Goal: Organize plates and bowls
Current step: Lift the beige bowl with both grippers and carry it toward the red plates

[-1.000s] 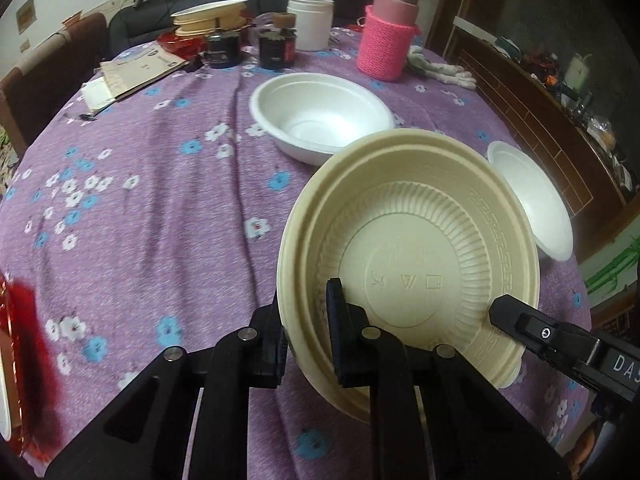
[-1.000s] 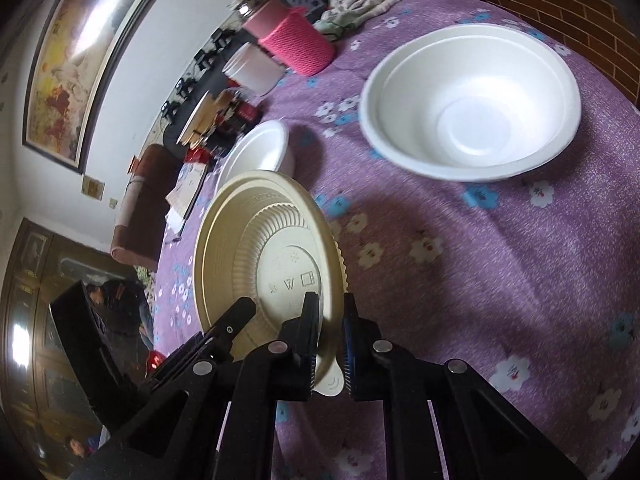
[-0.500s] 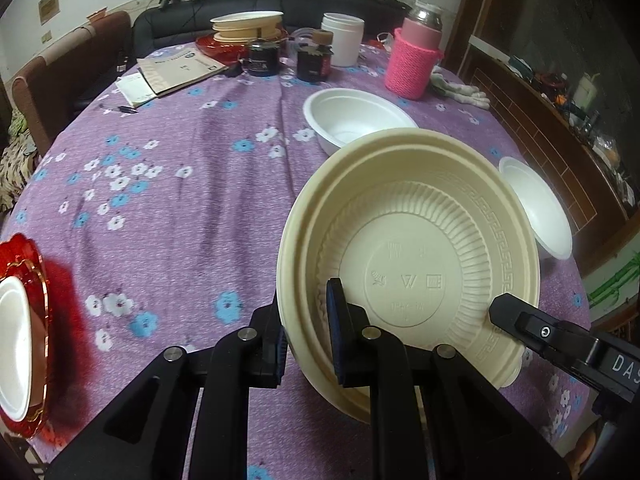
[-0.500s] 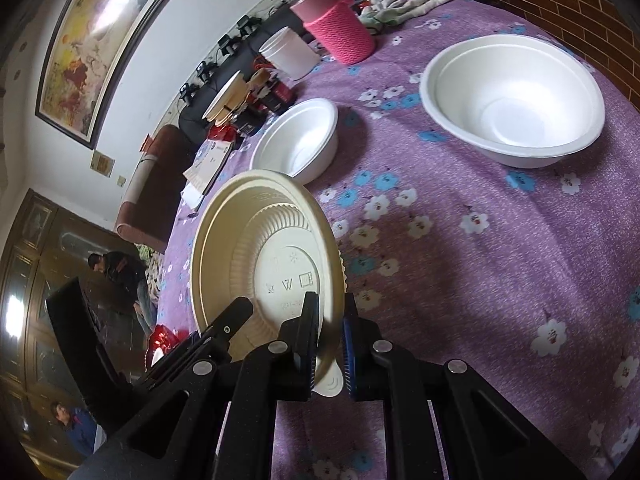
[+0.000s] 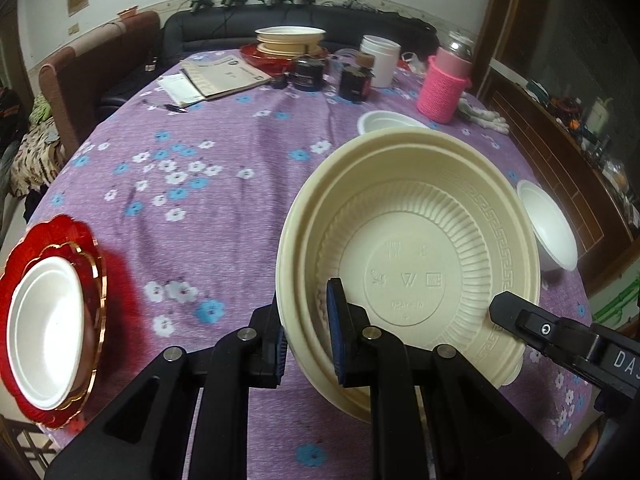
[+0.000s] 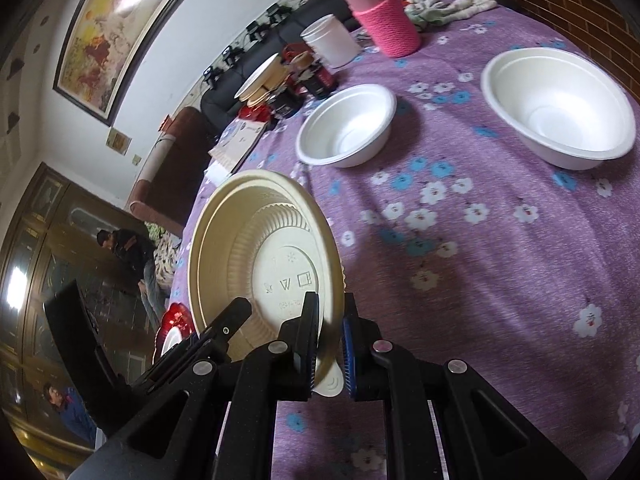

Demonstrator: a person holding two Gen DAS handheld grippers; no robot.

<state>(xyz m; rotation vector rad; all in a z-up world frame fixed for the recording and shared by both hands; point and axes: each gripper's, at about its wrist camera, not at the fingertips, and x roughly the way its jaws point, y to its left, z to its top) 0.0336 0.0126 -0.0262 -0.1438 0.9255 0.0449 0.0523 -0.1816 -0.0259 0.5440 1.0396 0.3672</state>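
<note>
A ribbed cream bowl (image 5: 408,264), seemingly two nested, hangs tilted above the purple flowered tablecloth (image 5: 200,152). My left gripper (image 5: 306,316) is shut on its left rim, one finger outside and one inside. My right gripper (image 6: 330,336) is shut on the opposite rim of the cream bowl (image 6: 264,264). Each gripper shows in the other's view: the right one (image 5: 520,320), the left one (image 6: 228,320). Two white bowls (image 6: 346,126) (image 6: 560,108) stand on the cloth beyond. At the left edge a white bowl (image 5: 44,320) sits on a red plate (image 5: 60,232).
At the table's far side stand stacked cream plates (image 5: 290,38), dark jars (image 5: 308,74), a white jar (image 5: 380,60), a pink-sleeved bottle (image 5: 444,84) and papers (image 5: 216,76). Chairs and a sofa ring the table. People are in the room at the left (image 6: 128,248).
Both grippers have drawn back and up with the cream bowl between them. The white bowls now look farther off, and the red plate with its white bowl has come into view at the left.
</note>
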